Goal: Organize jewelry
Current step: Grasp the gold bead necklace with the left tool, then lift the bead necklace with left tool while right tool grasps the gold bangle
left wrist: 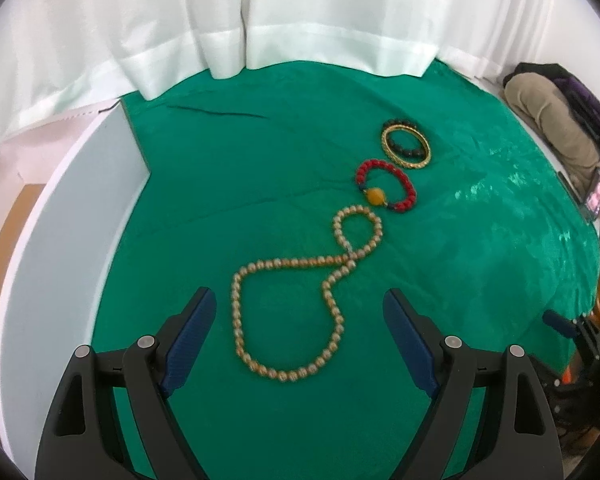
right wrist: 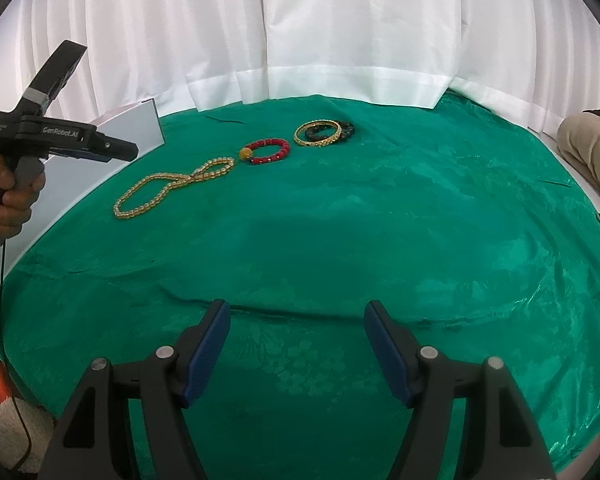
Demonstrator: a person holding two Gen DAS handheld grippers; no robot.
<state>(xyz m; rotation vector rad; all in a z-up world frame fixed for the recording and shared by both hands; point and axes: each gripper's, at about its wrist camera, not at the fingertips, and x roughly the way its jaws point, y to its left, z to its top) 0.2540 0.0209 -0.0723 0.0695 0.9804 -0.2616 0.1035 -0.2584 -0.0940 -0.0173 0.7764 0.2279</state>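
Left gripper (left wrist: 300, 308) spread wide, empty, above the gold bead necklace (left wrist: 288, 292) on green cloth (left wrist: 460, 280). Red bracelet (left wrist: 386, 186), then gold bangle (left wrist: 406, 147), lie toward 1 o'clock. Right gripper (right wrist: 298, 320) gapes, holding nothing.

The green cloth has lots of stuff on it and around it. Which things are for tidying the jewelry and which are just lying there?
For the job:
- pearl necklace, twisted into a figure eight
- red bead bracelet
- gold bangle
- dark bead bracelet, partly under the bangle
- left gripper and right gripper, both open

Just there:
- green cloth
- white curtain
- grey board
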